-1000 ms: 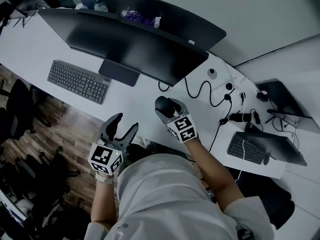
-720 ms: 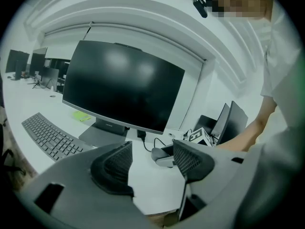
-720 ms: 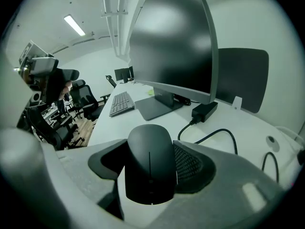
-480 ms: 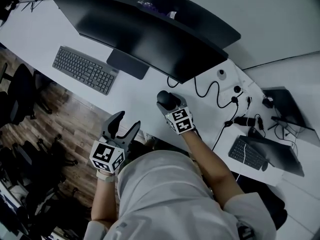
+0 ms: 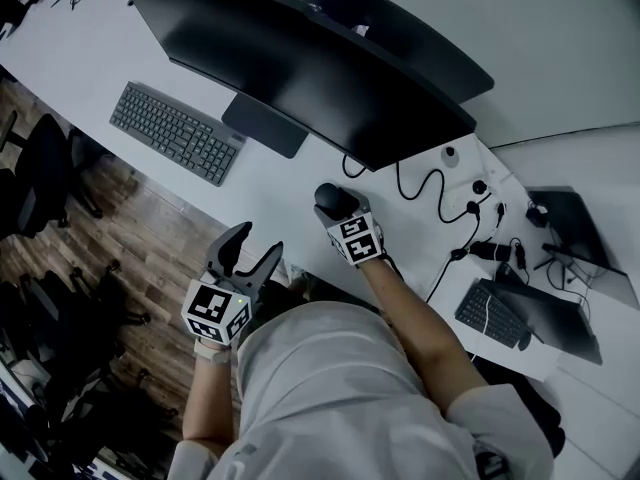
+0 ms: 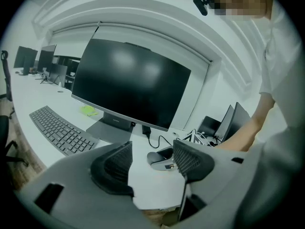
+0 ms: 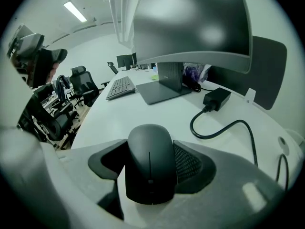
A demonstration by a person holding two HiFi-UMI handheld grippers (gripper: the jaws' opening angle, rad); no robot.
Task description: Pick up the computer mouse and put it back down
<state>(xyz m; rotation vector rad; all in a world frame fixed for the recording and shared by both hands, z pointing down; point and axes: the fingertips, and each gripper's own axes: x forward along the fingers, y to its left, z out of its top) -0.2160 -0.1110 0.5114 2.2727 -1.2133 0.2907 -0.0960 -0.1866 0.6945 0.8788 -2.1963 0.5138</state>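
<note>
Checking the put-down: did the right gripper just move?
Yes. The right gripper, shut on the mouse, sank toward the desk, drifting left from the cable.

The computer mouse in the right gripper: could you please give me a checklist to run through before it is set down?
1. Right gripper shut on the computer mouse, a pad against each side: ok.
2. Mouse sits level between the jaws, buttons up: ok.
3. Desk around the mouse is bare: ok.
4. Black cable lies apart from the mouse, off to its right in the right gripper view: ok.
5. Mouse underside resting on the desk: cannot tell.
6. Left gripper open, empty and away from the mouse: ok.
</note>
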